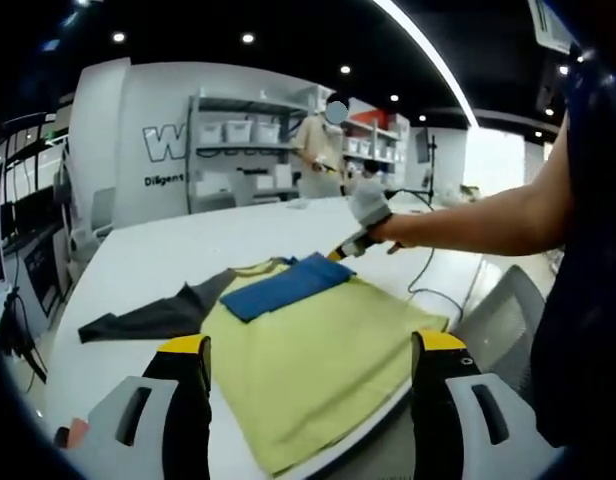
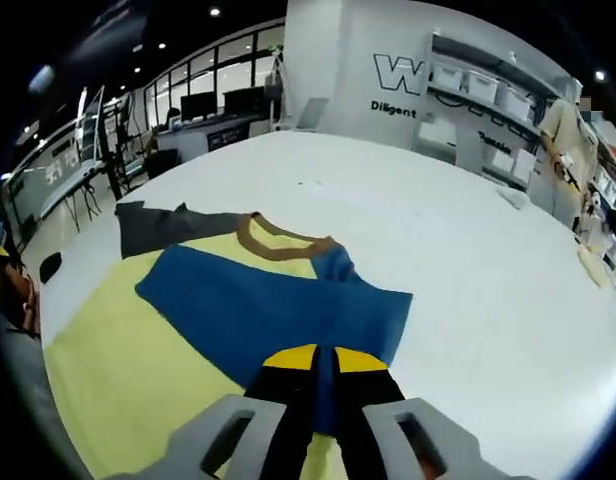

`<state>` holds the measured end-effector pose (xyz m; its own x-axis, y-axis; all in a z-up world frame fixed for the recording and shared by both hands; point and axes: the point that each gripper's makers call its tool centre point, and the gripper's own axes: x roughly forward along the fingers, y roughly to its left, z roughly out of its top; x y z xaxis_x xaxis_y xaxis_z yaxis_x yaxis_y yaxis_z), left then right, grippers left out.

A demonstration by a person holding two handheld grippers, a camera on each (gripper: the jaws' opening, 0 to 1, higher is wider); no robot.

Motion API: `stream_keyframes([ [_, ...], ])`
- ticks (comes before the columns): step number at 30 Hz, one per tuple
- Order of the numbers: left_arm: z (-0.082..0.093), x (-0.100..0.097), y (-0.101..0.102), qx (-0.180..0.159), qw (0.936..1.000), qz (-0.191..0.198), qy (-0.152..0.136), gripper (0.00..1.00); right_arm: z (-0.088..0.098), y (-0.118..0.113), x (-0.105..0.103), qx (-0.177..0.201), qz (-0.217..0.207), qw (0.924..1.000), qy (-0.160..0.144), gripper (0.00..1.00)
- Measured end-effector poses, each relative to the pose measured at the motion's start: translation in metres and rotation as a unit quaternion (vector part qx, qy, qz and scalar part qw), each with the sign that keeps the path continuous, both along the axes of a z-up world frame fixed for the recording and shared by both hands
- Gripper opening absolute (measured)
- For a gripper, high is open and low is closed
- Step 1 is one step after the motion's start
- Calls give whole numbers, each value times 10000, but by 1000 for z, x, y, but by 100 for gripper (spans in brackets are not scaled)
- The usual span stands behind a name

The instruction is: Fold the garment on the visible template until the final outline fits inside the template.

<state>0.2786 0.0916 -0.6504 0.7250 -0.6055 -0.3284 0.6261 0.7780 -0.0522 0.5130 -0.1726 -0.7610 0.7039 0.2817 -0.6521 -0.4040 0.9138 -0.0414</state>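
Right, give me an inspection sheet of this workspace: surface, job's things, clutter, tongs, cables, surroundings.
Surface: white table, large, mostly bare.
Job's things: yellow shirt with a brown collar lies flat; its blue sleeve is folded over the body. A dark grey sheet shows from under the shirt; whether it is the template cannot be told.
Clutter: small white items at the table's far side, too small to identify.
Tongs: left tongs open, above the shirt's near edge; right tongs shut on the blue sleeve.
Cables: black cable trailing off the table edge.
Surroundings: shelves with white bins, a person standing by them, desks with monitors.
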Motion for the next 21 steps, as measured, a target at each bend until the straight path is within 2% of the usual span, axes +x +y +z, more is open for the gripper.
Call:
stream_keyframes([
  [5,-1,-1,-1,22,10000,-44,29,77,-1,-14,-3,54,-196,9998,-2,1],
  [9,-2,-1,-1,26,10000,-62,35,77,-8,-28,-7,153,-444,9988,115,3],
  [21,-1,-2,-1,31,10000,-50,16,76,-40,-36,-22,310,-713,9955,535,4],
])
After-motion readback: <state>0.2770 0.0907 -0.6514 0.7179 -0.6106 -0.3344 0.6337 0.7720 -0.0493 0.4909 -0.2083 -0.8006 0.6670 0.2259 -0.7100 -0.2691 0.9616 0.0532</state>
